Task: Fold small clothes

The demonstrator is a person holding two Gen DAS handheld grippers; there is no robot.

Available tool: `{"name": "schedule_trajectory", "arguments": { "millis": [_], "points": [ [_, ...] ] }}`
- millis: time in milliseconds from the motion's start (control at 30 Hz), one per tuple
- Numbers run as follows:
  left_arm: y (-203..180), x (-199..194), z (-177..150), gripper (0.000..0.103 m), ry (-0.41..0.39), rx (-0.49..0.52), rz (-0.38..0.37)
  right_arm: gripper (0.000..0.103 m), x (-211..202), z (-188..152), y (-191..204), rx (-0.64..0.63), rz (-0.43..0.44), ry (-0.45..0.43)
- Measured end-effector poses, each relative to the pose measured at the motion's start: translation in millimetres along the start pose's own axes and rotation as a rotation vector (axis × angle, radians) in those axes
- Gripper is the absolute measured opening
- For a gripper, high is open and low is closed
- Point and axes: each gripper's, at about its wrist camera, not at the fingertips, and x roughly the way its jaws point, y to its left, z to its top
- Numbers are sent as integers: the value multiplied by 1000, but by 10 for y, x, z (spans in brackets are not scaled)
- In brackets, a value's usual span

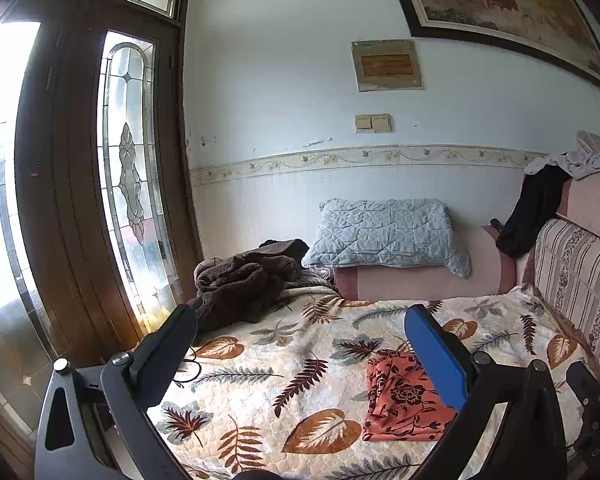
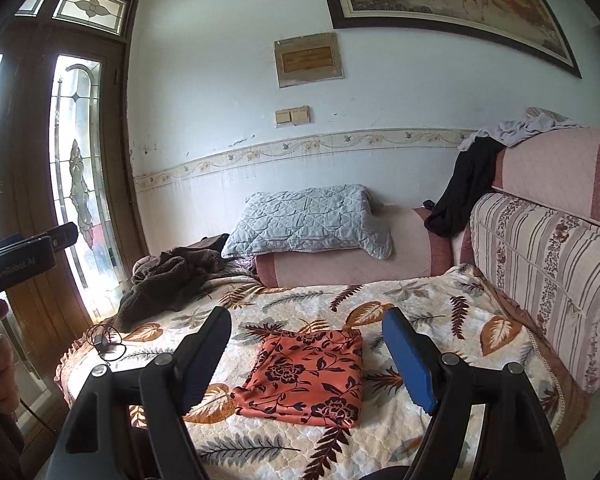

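Observation:
A small orange garment with a dark flower print lies folded into a flat rectangle on the leaf-patterned quilt. In the left wrist view the garment lies to the right, partly behind the blue finger pad. My left gripper is open and empty, held above the quilt to the left of the garment. My right gripper is open and empty, held above the garment with its jaws wide on either side of it. The left gripper also shows at the left edge of the right wrist view.
A brown fleece heap lies at the quilt's far left, a black cable near it. A blue quilted pillow rests on a pink bolster. A striped sofa back runs along the right with dark and white clothes draped over it. A wooden glass door stands left.

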Motion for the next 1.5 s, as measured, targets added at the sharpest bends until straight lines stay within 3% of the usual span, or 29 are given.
{"name": "schedule_trajectory", "arguments": {
  "millis": [567,900,1500],
  "points": [
    [34,-204,16,103,-44,6,-9,88,-161,20,-49,86,-79,-104],
    [85,-403,80,103,-86,-2,-26,88,-119,-1,38,78,-64,-35],
    [118,-430,85,103,-102,0,-34,88,-109,-1,121,56,-89,-30]
  ]
}}
